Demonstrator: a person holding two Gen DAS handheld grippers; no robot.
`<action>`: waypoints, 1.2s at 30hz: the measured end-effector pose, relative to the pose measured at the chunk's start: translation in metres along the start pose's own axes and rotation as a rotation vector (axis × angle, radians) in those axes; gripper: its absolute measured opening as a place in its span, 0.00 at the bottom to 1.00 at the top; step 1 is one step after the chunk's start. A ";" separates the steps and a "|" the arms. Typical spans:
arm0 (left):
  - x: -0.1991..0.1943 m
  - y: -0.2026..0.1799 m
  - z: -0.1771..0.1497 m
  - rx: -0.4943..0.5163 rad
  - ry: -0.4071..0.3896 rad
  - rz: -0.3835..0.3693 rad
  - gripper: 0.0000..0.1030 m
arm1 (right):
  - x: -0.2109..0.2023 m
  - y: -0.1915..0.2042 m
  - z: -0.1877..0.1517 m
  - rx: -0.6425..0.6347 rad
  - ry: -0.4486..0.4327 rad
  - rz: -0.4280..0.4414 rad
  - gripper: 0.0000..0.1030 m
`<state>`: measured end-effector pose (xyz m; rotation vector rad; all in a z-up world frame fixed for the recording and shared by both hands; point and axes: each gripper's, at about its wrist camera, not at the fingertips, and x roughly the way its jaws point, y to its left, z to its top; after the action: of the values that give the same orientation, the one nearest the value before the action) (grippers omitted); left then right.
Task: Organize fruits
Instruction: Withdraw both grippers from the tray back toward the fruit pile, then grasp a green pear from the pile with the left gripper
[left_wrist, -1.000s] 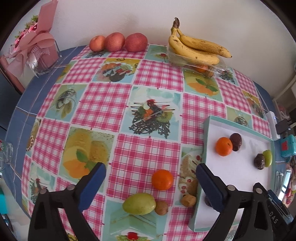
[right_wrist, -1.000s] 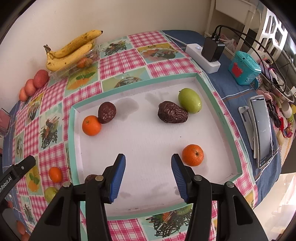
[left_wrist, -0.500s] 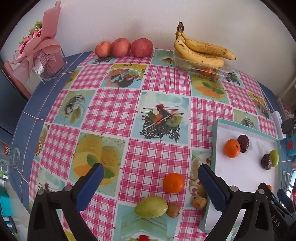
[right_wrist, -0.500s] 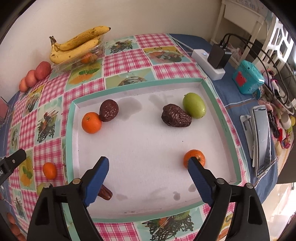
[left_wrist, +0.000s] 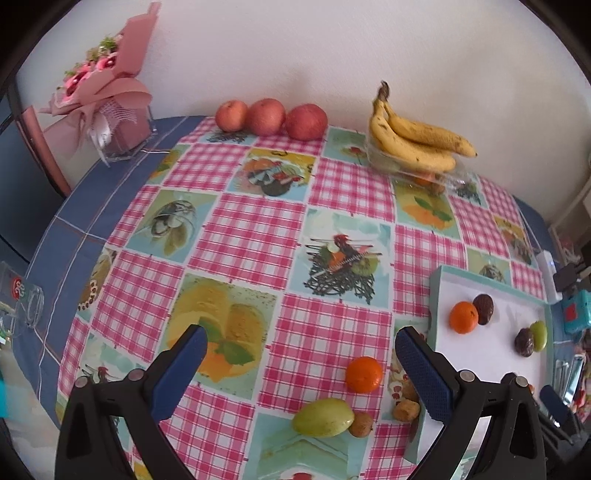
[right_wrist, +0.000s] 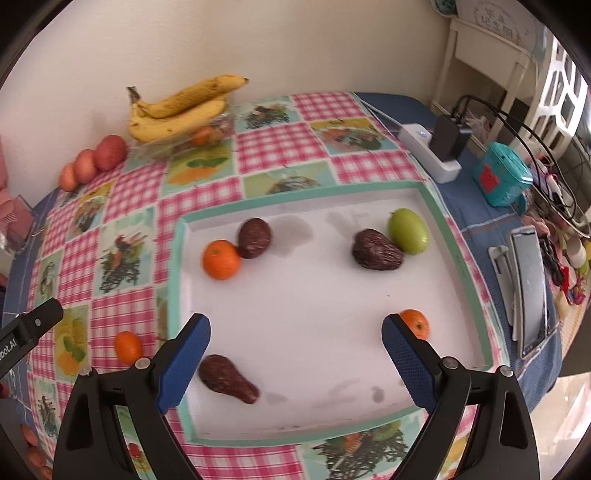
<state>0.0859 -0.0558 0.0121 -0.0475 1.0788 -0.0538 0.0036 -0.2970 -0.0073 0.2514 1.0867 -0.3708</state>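
My right gripper (right_wrist: 295, 354) hangs open above the near part of the white tray (right_wrist: 369, 421) with nothing between its fingers. On the tray lie a dark brown fruit (right_wrist: 227, 377) by the left finger, an orange (right_wrist: 415, 323) behind the right finger, another orange (right_wrist: 221, 259) touching a dark round fruit (right_wrist: 254, 237), and a wrinkled dark fruit (right_wrist: 376, 250) beside a green fruit (right_wrist: 408, 230). My left gripper (left_wrist: 297, 373) is open above the checked cloth. Near its right finger lie an orange (left_wrist: 364, 373), a green fruit (left_wrist: 323, 417) and small brown fruits (left_wrist: 406, 409).
Bananas (left_wrist: 413, 138) on a clear box and three red apples (left_wrist: 269, 117) stand along the far wall. A wrapped bouquet (left_wrist: 99, 96) is at the back left, a glass (left_wrist: 22, 302) at the left edge. Power strip (right_wrist: 430, 153), teal box (right_wrist: 502, 173) and phones (right_wrist: 528, 288) lie right of the tray.
The right gripper opened wide and drew back, leaving a dark brown fruit on the tray by its left finger. The left gripper lifted and pulled back a little, still open.
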 end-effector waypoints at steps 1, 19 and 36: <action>-0.002 0.005 0.000 -0.013 -0.008 -0.003 1.00 | 0.000 0.003 -0.001 -0.003 0.000 0.007 0.91; -0.012 0.054 -0.009 -0.082 -0.059 0.019 1.00 | 0.000 0.067 -0.028 -0.064 0.058 0.061 0.92; 0.047 0.014 -0.037 0.029 0.217 -0.088 0.97 | 0.010 0.055 -0.027 -0.082 0.103 0.006 0.92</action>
<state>0.0758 -0.0449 -0.0471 -0.0638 1.2919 -0.1570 0.0088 -0.2388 -0.0272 0.2026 1.1995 -0.3097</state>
